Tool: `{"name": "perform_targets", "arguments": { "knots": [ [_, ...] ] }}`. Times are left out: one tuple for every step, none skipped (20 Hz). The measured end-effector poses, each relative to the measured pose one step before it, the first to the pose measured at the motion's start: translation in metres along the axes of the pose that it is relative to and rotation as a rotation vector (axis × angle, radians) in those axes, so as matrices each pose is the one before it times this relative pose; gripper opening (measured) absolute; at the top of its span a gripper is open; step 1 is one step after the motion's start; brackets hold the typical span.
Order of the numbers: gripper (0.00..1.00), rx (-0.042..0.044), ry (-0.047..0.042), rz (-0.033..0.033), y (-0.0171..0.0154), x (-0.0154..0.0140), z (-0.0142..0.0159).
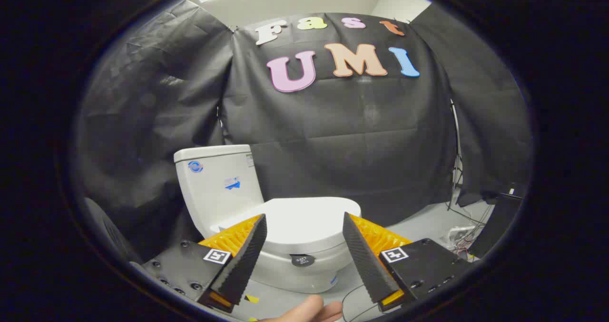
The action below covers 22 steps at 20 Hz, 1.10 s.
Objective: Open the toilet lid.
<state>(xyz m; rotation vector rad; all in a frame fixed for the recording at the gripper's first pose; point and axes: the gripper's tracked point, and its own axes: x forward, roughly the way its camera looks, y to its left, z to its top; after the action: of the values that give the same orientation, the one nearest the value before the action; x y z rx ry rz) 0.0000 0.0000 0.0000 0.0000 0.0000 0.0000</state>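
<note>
A white toilet stands ahead of me with its lid (304,222) lying flat and closed over the bowl (304,269). Its tank (216,184) rises behind the lid on the left, against the black cloth wall. My gripper (304,224) is open, its fingers spread wide and apart from the toilet. The lid's front part appears in the gap between the fingertips, a little beyond them. Nothing is held between the fingers.
A grey floor (418,227) runs around the toilet. Cables and a dark box (495,222) lie on the floor to the right. A person's fingers (311,310) show below the gripper. Black cloth closes the booth behind and on both sides.
</note>
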Motion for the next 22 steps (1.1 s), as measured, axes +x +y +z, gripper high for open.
{"name": "perform_targets", "arguments": {
  "knots": [
    [0.99, -0.00031, 0.00256, -0.00091, 0.00044, -0.00049, -0.00138],
    [0.99, -0.00406, 0.00516, -0.00373, -0.00019, -0.00068, -0.00041],
    [0.99, -0.00347, 0.00444, -0.00654, -0.00171, -0.00143, -0.00082],
    [0.99, 0.00260, 0.00127, -0.00356, -0.00039, 0.00008, 0.00070],
    [0.99, 0.00376, 0.00017, 0.00033, 0.00123, -0.00093, 0.00024],
    [0.99, -0.00076, -0.00001, -0.00125, 0.00066, -0.00026, 0.00178],
    [0.99, -0.00290, -0.00077, 0.00154, 0.00167, -0.00017, 0.00109],
    [0.99, -0.00487, 0.00080, -0.00039, 0.00060, -0.00035, 0.00210],
    [0.99, -0.00642, 0.00088, 0.00167, 0.00100, 0.00011, 0.00140],
    [0.99, -0.00662, -0.00085, 0.00402, 0.00241, 0.00028, 0.00325],
    [0.99, -0.00825, 0.00132, 0.00257, 0.00181, 0.00025, 0.00205],
    [0.99, -0.00938, 0.00026, 0.00330, 0.00199, 0.00043, 0.00197],
    [0.99, -0.00590, 0.00165, 0.00170, 0.00062, 0.00022, 0.00121],
    [0.99, -0.00380, 0.00182, -0.00389, -0.00029, 0.00031, 0.00088],
    [0.99, 0.00393, -0.00137, -0.00124, -0.00108, -0.00002, 0.00009],
    [0.99, 0.00555, -0.00340, 0.00051, 0.00066, 0.00069, 0.00053],
    [0.99, 0.00498, 0.00070, -0.00226, -0.00021, 0.00033, -0.00147],
    [0.99, 0.00109, 0.00378, -0.00191, -0.00072, 0.00027, -0.00234],
    [0.99, 0.00023, 0.00531, 0.00210, 0.00018, 0.00103, -0.00239],
    [0.99, -0.00019, 0.00801, 0.00095, 0.00011, 0.00128, -0.00349],
    [0.99, 0.00152, 0.01046, -0.00057, -0.00155, 0.00056, -0.00501],
    [0.99, 0.00327, 0.01070, 0.00308, 0.00033, 0.00098, -0.00392]
  ]
}}
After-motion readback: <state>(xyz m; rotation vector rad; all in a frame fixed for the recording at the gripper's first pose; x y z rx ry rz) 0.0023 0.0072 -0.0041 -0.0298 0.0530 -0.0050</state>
